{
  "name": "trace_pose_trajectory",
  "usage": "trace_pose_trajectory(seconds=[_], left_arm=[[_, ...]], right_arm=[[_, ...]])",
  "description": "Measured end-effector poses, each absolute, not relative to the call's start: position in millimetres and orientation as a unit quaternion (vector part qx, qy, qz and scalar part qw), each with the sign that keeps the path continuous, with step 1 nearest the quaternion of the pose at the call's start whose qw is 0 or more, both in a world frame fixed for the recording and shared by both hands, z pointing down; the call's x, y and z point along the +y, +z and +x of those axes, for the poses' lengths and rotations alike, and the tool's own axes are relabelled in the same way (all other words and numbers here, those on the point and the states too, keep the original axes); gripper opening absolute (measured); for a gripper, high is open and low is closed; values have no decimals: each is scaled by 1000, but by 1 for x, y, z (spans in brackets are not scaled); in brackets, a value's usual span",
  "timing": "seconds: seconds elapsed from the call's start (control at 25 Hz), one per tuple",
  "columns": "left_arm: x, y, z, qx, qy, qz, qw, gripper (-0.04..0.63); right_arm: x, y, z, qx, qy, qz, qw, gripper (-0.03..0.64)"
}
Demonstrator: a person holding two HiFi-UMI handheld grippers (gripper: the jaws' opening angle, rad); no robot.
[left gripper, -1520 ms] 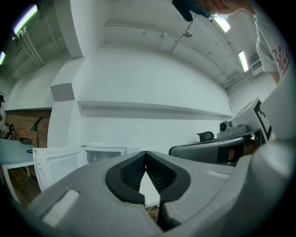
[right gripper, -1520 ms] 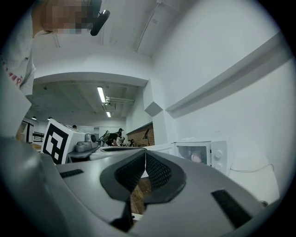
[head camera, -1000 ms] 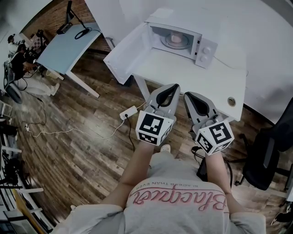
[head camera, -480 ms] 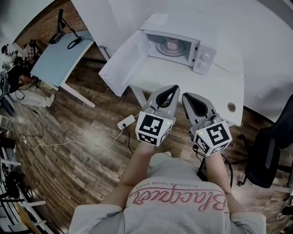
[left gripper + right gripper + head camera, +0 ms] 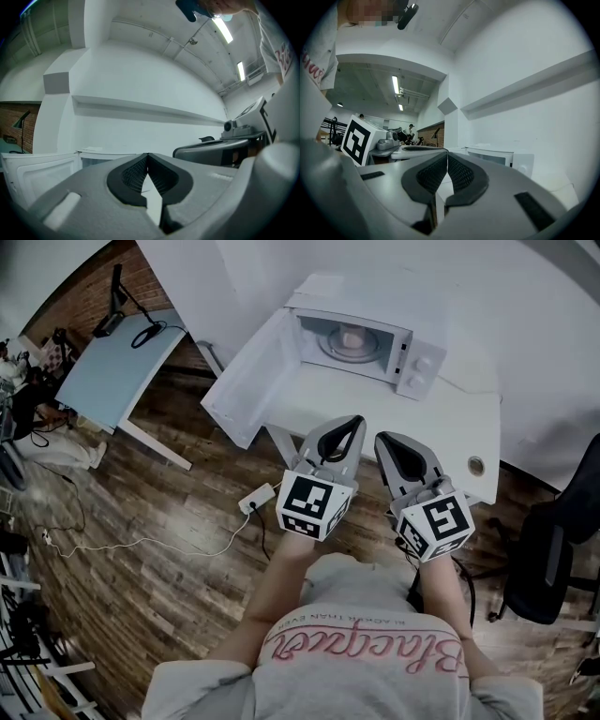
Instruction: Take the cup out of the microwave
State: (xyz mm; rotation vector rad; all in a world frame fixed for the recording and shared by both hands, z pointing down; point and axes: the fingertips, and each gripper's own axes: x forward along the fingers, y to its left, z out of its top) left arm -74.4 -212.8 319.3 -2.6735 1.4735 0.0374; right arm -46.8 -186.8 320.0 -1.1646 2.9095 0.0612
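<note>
Cup (image 5: 352,336) inside microwave (image 5: 417,348) at back of table (image 5: 450,418) — door (image 5: 248,376) out to left; left gripper (image 5: 354,420) beside right gripper (image 5: 384,438) at near edge.

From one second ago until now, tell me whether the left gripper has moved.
Yes: the left gripper has edged nearer the open microwave.

Grey left gripper (image 5: 355,419), right gripper (image 5: 382,436); black-white marker cubes (image 5: 310,502); grey T-shirt (image 5: 356,681), pink script.
</note>
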Motion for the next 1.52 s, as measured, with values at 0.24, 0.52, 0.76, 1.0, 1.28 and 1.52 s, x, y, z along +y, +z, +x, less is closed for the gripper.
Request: trace_pose_trajectory(seconds=[0.24, 0.52, 0.76, 1.0, 1.28, 1.52], left_arm=[[-211, 327, -81, 487, 14, -873, 32, 6], [-208, 336, -81, 495, 0, -868, 37, 6], [-215, 342, -79, 498, -10, -866, 43, 6], [-228, 348, -80, 496, -17, -867, 38, 6], [-255, 346, -74, 493, -20, -869, 39, 6], [-283, 344, -69, 493, -23, -869, 39, 6]], right_arm=[[-180, 329, -49, 929, 20, -369, -10, 12], [-178, 333, -54, 932, 19, -361, -15, 12], [-190, 338, -53, 930, -3, -369, 3, 11], [-210, 337, -44, 918, -1, -396, 9, 11], [-238, 333, -37, 915, 2, -403, 17, 11], [-268, 331, -32, 916, -6, -400, 22, 11]])
